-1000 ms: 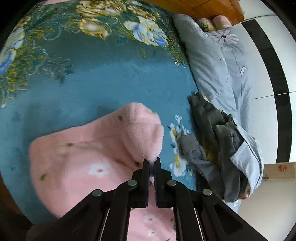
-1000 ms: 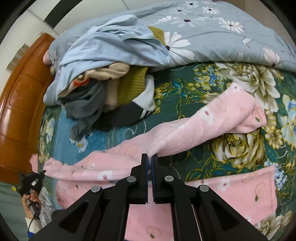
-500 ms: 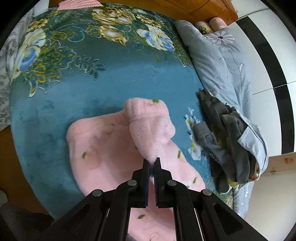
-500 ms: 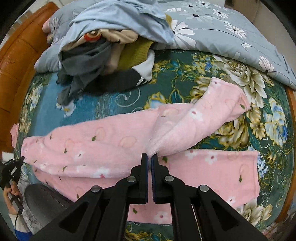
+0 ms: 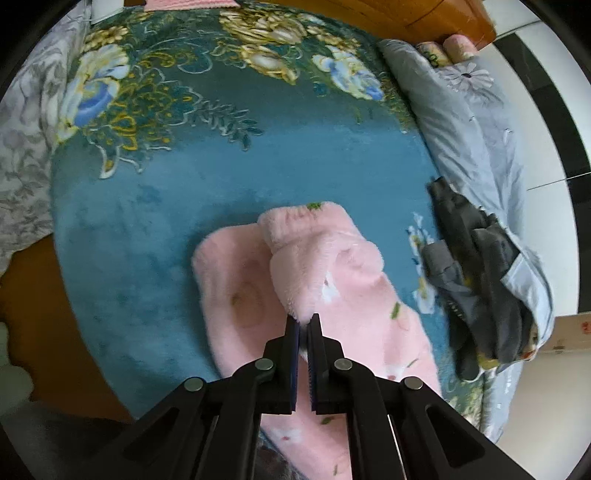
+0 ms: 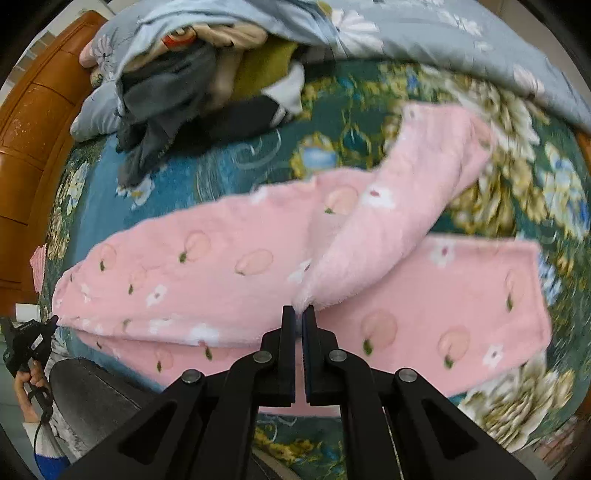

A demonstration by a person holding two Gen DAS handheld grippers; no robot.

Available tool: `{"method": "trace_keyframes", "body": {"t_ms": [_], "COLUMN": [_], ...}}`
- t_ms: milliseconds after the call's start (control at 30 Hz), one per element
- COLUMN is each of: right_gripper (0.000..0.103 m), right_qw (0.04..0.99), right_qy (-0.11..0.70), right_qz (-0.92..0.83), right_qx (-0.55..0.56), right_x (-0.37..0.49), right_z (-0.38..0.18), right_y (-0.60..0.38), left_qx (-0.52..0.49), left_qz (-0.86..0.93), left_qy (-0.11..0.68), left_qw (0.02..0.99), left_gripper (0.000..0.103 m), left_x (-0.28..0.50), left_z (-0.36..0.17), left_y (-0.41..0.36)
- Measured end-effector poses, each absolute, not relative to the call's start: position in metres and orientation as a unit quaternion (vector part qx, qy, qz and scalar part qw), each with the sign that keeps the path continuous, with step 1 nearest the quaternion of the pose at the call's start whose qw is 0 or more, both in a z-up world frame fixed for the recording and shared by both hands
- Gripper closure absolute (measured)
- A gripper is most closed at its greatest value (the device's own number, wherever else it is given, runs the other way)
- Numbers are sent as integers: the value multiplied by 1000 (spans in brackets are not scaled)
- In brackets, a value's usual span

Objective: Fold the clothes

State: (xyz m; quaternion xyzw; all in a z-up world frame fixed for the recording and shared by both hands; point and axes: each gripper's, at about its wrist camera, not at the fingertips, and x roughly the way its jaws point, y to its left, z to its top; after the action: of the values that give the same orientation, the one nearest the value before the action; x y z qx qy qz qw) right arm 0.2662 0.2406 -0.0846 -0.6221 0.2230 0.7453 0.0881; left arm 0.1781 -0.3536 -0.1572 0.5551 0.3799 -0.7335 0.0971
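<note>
Pink fleece trousers (image 6: 229, 266) with a peach and flower print lie across the teal floral bedspread (image 6: 207, 173). My right gripper (image 6: 299, 314) is shut on a pinch of the upper leg near its middle, lifting it over the lower leg (image 6: 461, 310). In the left wrist view the same pink trousers (image 5: 332, 269) end in a ribbed cuff (image 5: 295, 221), and my left gripper (image 5: 303, 323) is shut on the fabric behind that cuff. The other gripper (image 6: 29, 343) shows at the far left edge, held in a hand.
A heap of unfolded clothes (image 6: 207, 77), grey, olive and beige, sits at the back beside a grey-blue flowered quilt (image 6: 443, 33); it appears as a dark pile (image 5: 480, 277) on the right. An orange wooden headboard (image 6: 26, 122) bounds the bed.
Both grippers have pulled back and up with the pink fabric. The upper leg now lies flatter over the lower one, and the cuff sits farther from the left gripper.
</note>
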Motion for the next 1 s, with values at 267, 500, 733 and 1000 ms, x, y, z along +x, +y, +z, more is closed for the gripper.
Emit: {"method": "trace_keyframes", "body": {"t_ms": [267, 500, 733, 1000], "right_gripper": [100, 100, 100, 83], "right_qw": [81, 81, 67, 71], "right_qy": [261, 275, 289, 347], "right_qz": [687, 639, 602, 625], "right_qx": [-673, -714, -741, -695], "right_x": [300, 306, 313, 322], "right_z": [-143, -179, -201, -177], "right_y": [239, 248, 245, 290], "left_qx": [614, 623, 611, 635], "left_qz": [-691, -685, -680, -667], "left_qy": [347, 338, 375, 362], "left_qw": [158, 167, 151, 144], "left_gripper": [99, 99, 95, 81], "left_x": [183, 178, 165, 147], "left_z": [-169, -176, -189, -216], "left_y": [-361, -366, -370, -357]}}
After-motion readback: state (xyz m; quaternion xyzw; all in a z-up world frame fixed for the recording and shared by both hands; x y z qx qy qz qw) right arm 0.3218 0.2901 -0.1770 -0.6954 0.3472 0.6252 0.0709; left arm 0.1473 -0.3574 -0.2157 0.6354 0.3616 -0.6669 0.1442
